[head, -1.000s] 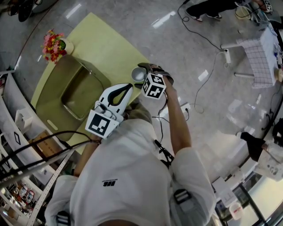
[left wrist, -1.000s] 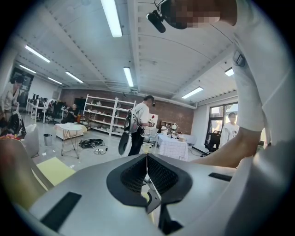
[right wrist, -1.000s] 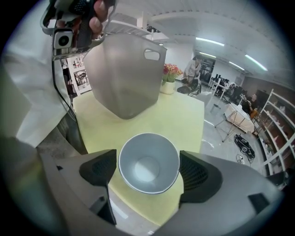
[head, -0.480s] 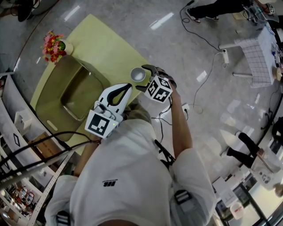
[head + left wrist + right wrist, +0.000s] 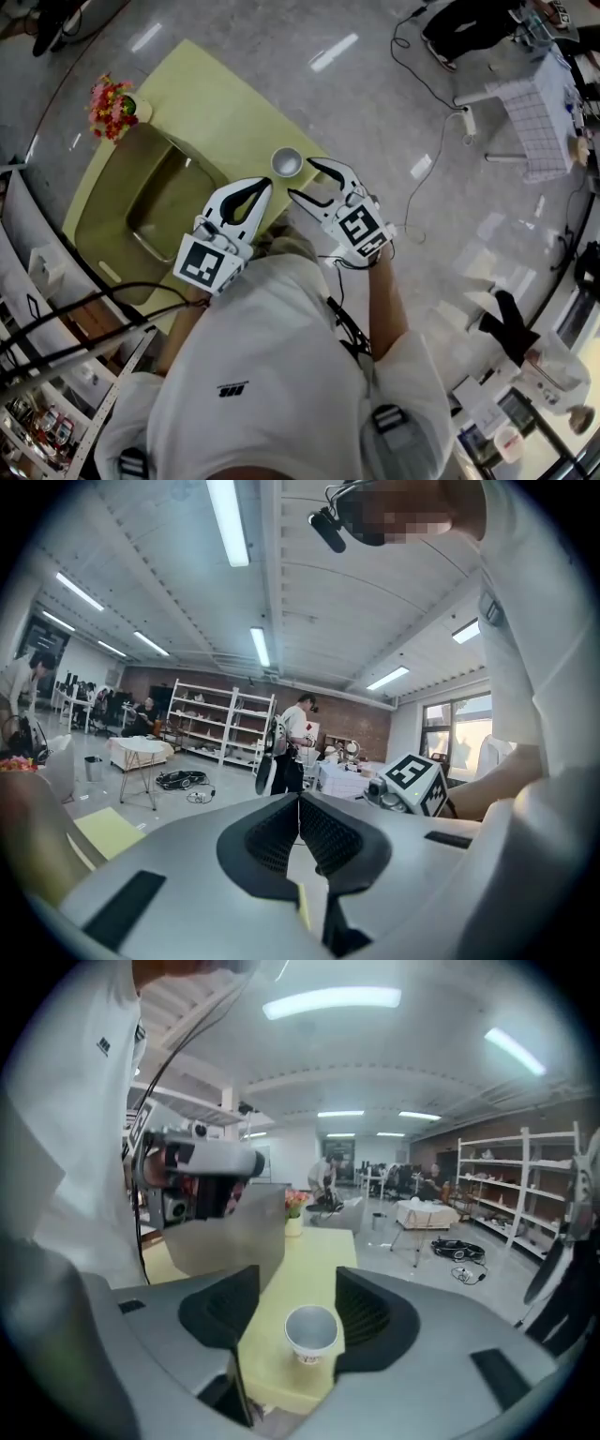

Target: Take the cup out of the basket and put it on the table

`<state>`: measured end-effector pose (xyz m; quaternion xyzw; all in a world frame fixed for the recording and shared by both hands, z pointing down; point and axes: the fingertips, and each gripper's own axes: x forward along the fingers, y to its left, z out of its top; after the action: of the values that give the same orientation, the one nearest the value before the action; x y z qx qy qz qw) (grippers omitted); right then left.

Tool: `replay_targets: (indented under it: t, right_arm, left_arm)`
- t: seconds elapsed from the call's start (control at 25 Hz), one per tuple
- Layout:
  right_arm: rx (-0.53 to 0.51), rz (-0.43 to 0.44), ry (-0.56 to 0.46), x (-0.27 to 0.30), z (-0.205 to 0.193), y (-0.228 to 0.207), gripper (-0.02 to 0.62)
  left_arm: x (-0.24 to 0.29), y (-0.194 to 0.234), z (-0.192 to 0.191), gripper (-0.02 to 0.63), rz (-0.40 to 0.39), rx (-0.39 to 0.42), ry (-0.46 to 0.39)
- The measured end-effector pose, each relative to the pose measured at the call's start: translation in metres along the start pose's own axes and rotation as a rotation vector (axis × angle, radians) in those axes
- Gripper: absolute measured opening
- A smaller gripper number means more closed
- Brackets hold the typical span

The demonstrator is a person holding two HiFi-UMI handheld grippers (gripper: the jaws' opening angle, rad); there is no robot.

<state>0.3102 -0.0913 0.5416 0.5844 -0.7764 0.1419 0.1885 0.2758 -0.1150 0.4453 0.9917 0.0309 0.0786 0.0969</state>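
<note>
The paper cup [image 5: 287, 161] is seen upright and empty on the yellow-green desk [image 5: 216, 94], just beyond the right claw [image 5: 302, 178], whose jaws are held well apart, have just been closing, and touch nothing. The left claw [image 5: 262, 185] is closed on nothing. To its left, the basket [image 5: 112, 197] is seen empty.

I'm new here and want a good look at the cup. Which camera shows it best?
The right gripper view: the cup stands upright on the table, close up, with its open mouth and side both clear. The head view shows it small, from above. The left gripper view misses it.
</note>
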Motion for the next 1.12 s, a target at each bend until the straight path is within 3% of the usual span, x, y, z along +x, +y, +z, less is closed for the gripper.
replay_targets:
  t: [0.16, 0.36, 1.12]
  right_arm:
    - [0.044, -0.081, -0.161, -0.023, 0.037, -0.001, 0.091]
    - [0.131, -0.104, -0.304, -0.043, 0.068, 0.009, 0.010]
    - [0.124, -0.139, -0.346, -0.054, 0.080, 0.031, 0.008]
  left_arm:
    - [-0.001, -0.004, 0.002, 0.012, -0.030, 0.023, -0.005]
    - [-0.006, -0.010, 0.006, 0.012, -0.062, 0.040, -0.016]
    - [-0.015, -0.015, 0.009, 0.012, -0.096, 0.061, -0.007]
